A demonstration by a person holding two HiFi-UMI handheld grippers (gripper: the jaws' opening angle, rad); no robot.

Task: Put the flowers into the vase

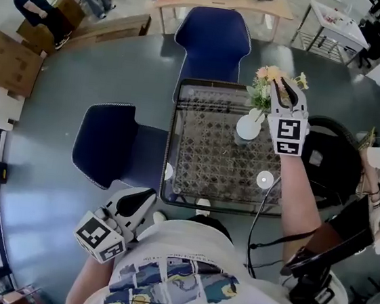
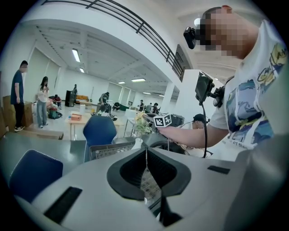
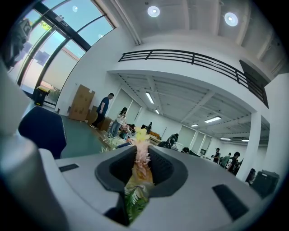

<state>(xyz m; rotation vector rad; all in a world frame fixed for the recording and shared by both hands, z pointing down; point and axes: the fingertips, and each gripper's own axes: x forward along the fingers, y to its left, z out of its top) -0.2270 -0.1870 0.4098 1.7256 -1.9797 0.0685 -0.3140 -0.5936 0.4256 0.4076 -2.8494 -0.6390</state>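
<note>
**Flowers pinched above vase**

Head view: the right gripper (image 1: pixel 284 89) pinches the flowers (image 1: pixel 269 78) at 1 o'clock of the white vase (image 1: pixel 249 126) on the mesh table (image 1: pixel 194 176).

Left gripper view: the left gripper (image 2: pixel 146 155) is pressed together and empty.

Right gripper view: the stem is clamped. I judge the flowers light, limp and crushable, so grip the stem, not the blossoms.

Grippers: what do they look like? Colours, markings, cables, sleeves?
The left gripper and right gripper have light grey shells, dark padded jaws and a cube of black-and-white square markers each. A thin dark cable hangs beside the right arm. Short-sleeved white printed T-shirt.
</note>
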